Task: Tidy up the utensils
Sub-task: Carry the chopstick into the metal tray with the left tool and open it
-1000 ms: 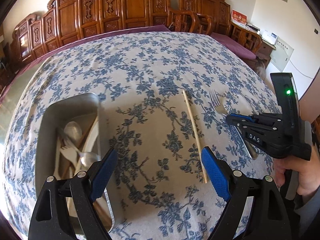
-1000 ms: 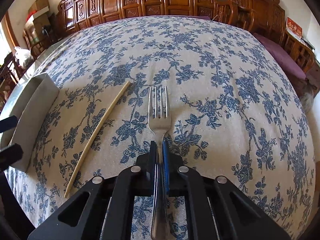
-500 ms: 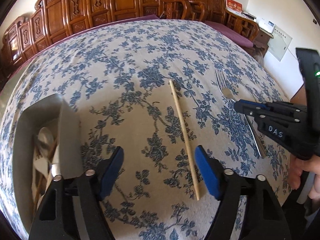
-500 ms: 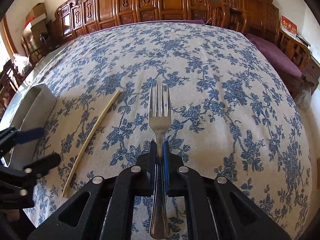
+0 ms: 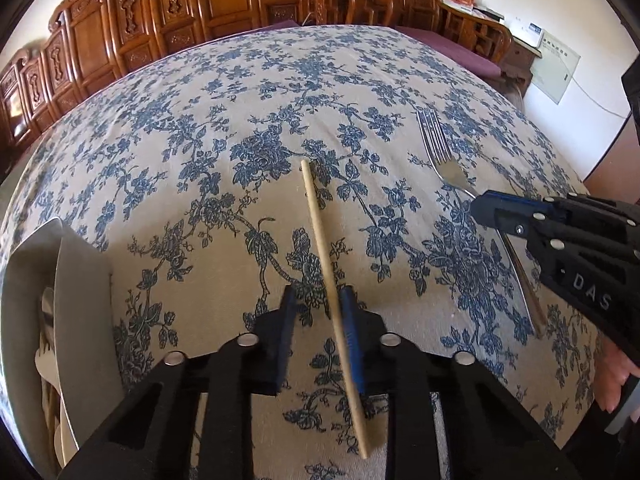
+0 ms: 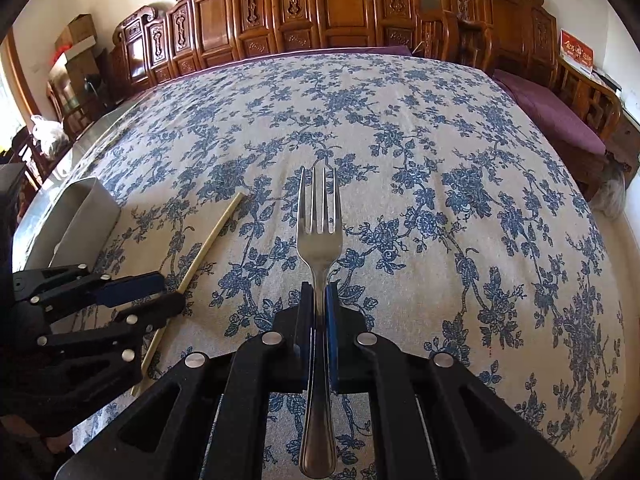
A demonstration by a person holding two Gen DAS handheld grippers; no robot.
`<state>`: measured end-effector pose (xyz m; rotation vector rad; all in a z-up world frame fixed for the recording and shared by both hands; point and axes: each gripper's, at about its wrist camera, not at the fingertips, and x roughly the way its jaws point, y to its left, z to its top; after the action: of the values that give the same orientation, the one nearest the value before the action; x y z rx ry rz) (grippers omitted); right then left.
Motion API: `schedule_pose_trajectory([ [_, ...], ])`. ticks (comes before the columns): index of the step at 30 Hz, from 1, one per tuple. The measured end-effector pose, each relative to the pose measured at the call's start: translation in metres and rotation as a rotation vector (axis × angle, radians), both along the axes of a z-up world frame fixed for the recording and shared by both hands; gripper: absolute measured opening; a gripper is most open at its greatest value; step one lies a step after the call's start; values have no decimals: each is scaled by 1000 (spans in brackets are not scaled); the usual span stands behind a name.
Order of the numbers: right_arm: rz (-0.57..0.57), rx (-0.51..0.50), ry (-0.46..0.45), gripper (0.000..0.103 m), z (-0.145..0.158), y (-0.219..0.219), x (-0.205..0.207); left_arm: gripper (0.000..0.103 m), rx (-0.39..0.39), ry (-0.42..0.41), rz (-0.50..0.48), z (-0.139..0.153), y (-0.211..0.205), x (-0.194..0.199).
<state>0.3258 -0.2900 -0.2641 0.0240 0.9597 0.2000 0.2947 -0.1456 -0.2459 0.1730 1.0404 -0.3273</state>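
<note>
A pale chopstick lies on the blue-flowered tablecloth, and my left gripper straddles it with its jaws narrowed; the chopstick touches the right pad while a gap stays on the left. The chopstick also shows in the right wrist view. My right gripper is shut on the neck of a steel fork, tines pointing away. In the left wrist view the fork and the right gripper are at the right. A metal tray with spoons and other utensils sits at the left.
The tray also shows at the left in the right wrist view. Carved wooden chairs line the table's far edge. A purple-cushioned bench stands to the right. The tablecloth stretches far ahead.
My left gripper has moved right over the chopstick and its jaws have closed in around it. My right gripper has stayed shut on the fork.
</note>
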Motion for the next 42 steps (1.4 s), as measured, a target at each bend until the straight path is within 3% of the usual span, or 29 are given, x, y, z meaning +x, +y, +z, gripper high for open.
schedule_pose_trajectory([
  [1,2,1,-1,8,0,1,0,5,-2,-1,0,0,1,0],
  [2,5,3,-2,8,1,2,-1,4,-4,2,0,0,1,0],
  [9,32,11,-11,8,2,11,-5,4,-5,2,4,4,13,-8],
  [31,103,-6,-8,8,-6,47,-28,4,-26,-74,88,56,83,-53],
  [42,167,-5,-49,8,21,86,-41,4,-37,-119,137,81,122,-63],
])
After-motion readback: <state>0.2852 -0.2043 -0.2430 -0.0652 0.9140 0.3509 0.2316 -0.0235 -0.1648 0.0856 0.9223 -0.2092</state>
